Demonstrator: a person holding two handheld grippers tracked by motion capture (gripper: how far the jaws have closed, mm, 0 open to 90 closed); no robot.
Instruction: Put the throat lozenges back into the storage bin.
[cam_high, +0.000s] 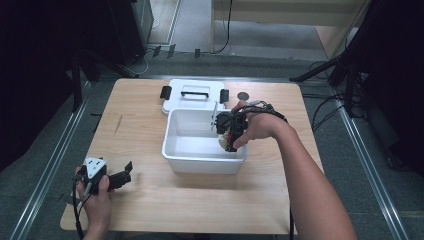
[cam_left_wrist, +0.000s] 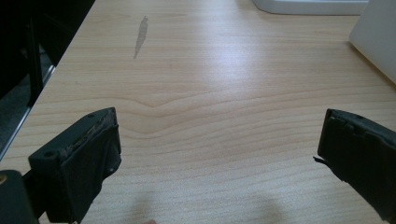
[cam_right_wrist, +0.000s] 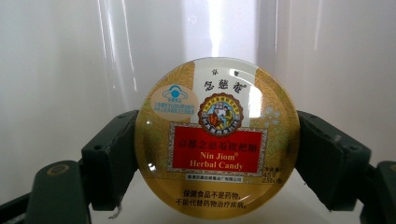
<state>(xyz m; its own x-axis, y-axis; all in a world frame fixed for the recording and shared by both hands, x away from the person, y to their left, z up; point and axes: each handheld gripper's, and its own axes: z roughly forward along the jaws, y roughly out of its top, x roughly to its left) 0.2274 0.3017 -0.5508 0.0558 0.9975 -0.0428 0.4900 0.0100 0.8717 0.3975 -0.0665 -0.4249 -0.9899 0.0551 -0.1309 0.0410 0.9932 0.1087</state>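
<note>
While I work at the pale wood table (cam_high: 145, 210), dark room around:
Left gripper (cam_high: 122, 176): mine, near left, jaws wide, nothing between.
Bin (cam_high: 202, 162): white, centre; lid (cam_high: 195, 93) lying behind.
Right gripper (cam_right_wrist: 217, 154): clamps candy tin (cam_right_wrist: 217, 137) inside bin.

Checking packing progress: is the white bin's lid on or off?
Off. The lid lies flat on the table behind the open white bin.

Left gripper (cam_high: 126, 170): black body, grey three-cornered plate on top, black cable trailing.
Right gripper (cam_right_wrist: 217, 154): black jaws, round screw recesses.
Arms: bare, sleeveless.
</note>
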